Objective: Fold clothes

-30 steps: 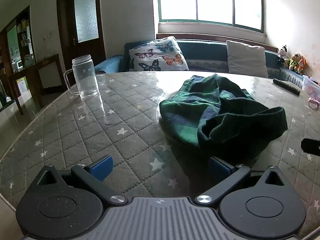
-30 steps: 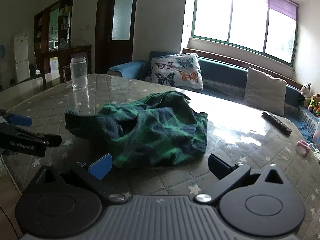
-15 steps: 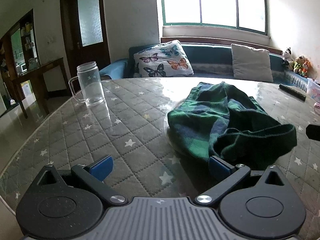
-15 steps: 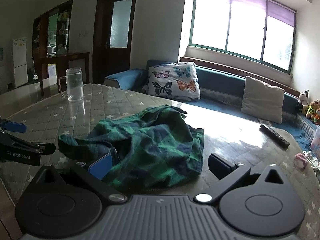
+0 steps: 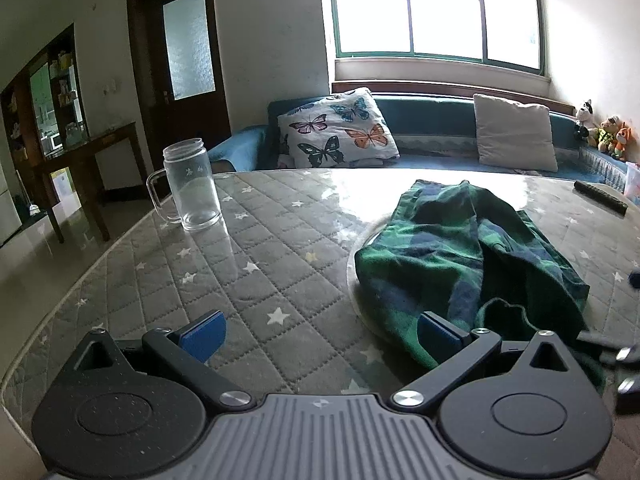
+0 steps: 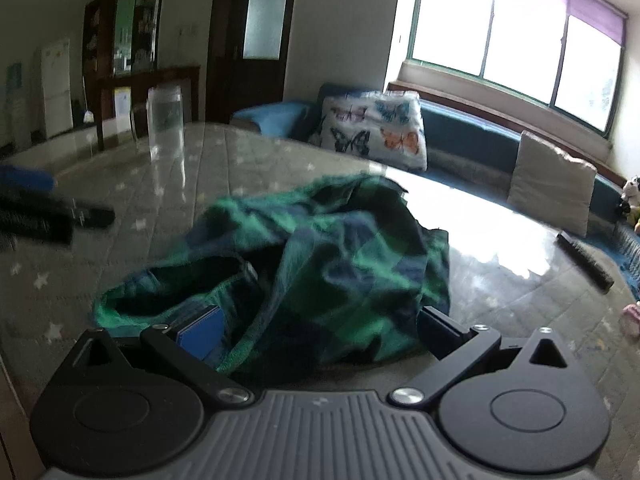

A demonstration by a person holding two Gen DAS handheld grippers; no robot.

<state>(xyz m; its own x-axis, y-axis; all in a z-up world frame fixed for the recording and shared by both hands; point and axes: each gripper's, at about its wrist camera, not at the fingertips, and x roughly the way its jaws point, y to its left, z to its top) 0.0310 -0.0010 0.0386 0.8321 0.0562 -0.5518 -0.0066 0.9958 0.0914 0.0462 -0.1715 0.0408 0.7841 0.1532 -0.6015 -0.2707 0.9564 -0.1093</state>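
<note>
Both tools — against crumpled garment

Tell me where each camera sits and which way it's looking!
Left wrist: on the left tongs, low over the table, facing the glass mug and green plaid cloth; own open fingers show.
Right wrist: on the right tongs, facing the cloth up close; own open fingers show.
Shared: cloth, mug, butterfly pillow, remote.
</note>
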